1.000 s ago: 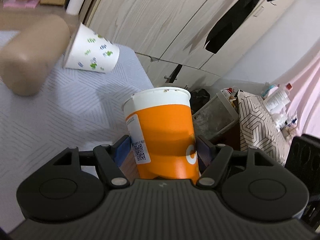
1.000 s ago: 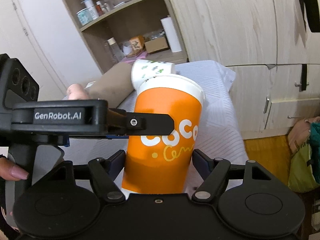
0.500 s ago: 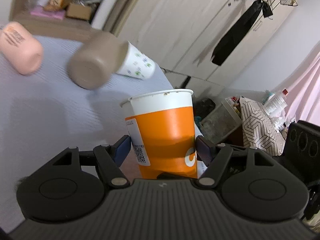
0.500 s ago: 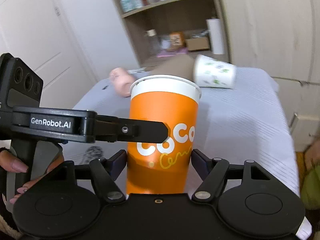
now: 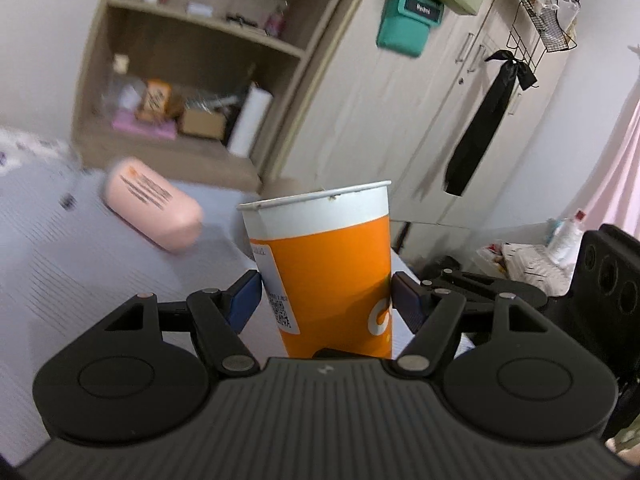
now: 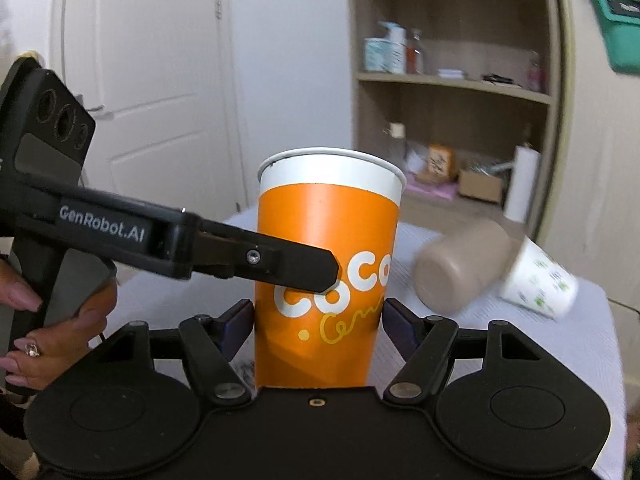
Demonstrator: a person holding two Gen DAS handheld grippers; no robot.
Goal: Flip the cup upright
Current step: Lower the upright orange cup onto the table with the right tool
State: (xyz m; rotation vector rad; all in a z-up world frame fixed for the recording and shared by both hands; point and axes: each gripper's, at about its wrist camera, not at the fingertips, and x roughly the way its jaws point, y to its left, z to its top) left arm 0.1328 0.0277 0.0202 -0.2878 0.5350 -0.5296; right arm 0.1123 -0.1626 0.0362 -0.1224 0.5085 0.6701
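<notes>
Orange cup [image 5: 332,264] upright, left gripper [image 5: 326,298] fingers touching both sides.

Paper cups, upright, orange with white rim band [image 6: 326,272]: one, at 6 o'clock in both views.
Paper cups, white with green print, on its side [image 6: 540,280]: one, 3 o'clock.
Tumblers, brown, lying [image 6: 464,268]: one, 3 o'clock.
Tumblers, pink, lying [image 5: 154,204]: one, 9 o'clock.
Black two-finger grippers [image 6: 296,266]: two [image 6: 318,322].

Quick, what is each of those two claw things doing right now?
Left gripper: shut on the orange cup.
Right gripper: also shut on the orange cup.
</notes>
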